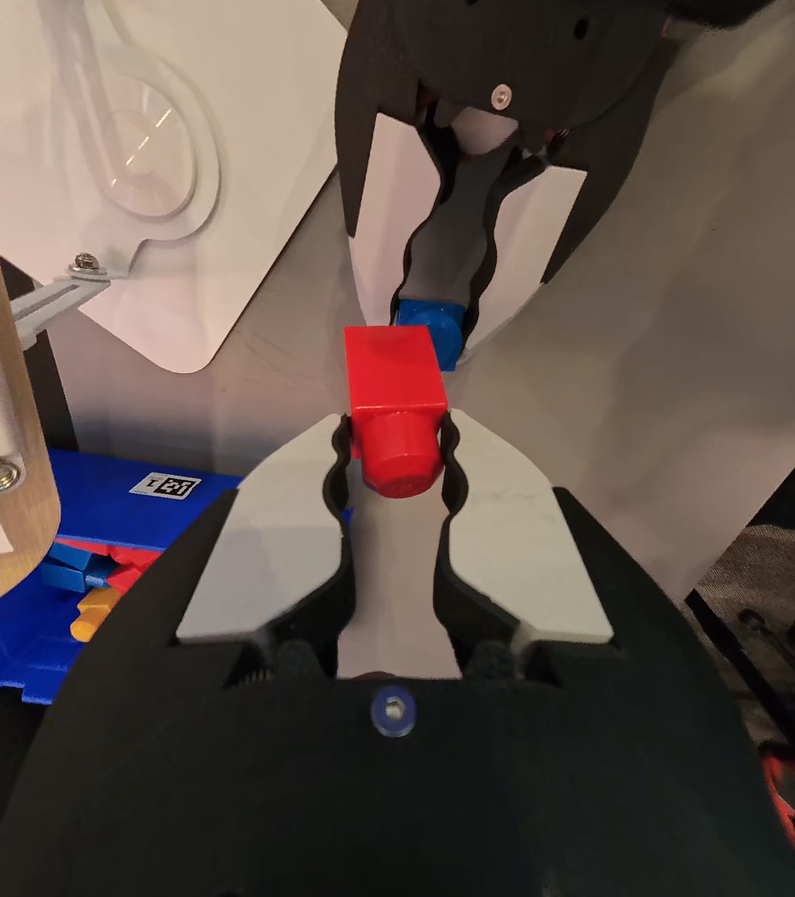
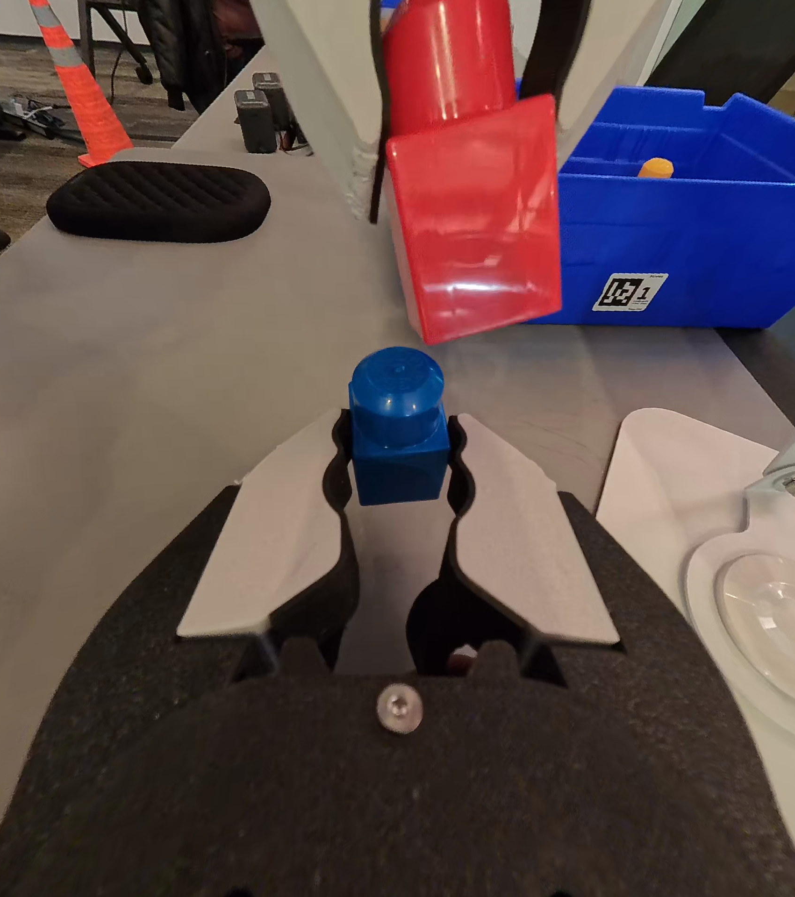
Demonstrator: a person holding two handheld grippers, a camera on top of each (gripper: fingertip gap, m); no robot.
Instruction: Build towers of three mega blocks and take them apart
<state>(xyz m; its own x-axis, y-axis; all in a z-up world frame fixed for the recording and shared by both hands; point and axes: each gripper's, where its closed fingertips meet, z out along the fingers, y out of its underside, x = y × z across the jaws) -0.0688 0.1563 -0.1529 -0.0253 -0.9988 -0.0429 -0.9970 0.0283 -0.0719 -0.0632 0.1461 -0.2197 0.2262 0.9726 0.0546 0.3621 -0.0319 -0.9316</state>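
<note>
My left gripper (image 1: 396, 437) is shut on a red mega block (image 1: 393, 388), gripping its stud end, with the block's body pointing away. My right gripper (image 2: 399, 444) is shut on a blue mega block (image 2: 397, 437), its stud pointing forward. In the left wrist view the right gripper (image 1: 431, 315) faces mine from above and its blue block (image 1: 434, 330) sits just behind the red one. In the right wrist view the red block (image 2: 475, 218) hangs above and beyond the blue stud, apart from it, held by the left gripper (image 2: 468, 58).
A blue bin (image 2: 706, 233) with a marker sticker holds loose blocks, including an orange one (image 2: 655, 169); it also shows in the left wrist view (image 1: 109, 490). A white board with a clear plastic bubble (image 1: 143, 160) lies on the grey table (image 2: 143, 349). A black pad (image 2: 157, 201) lies far left. My hands' fingertips stand some 7 cm from each other.
</note>
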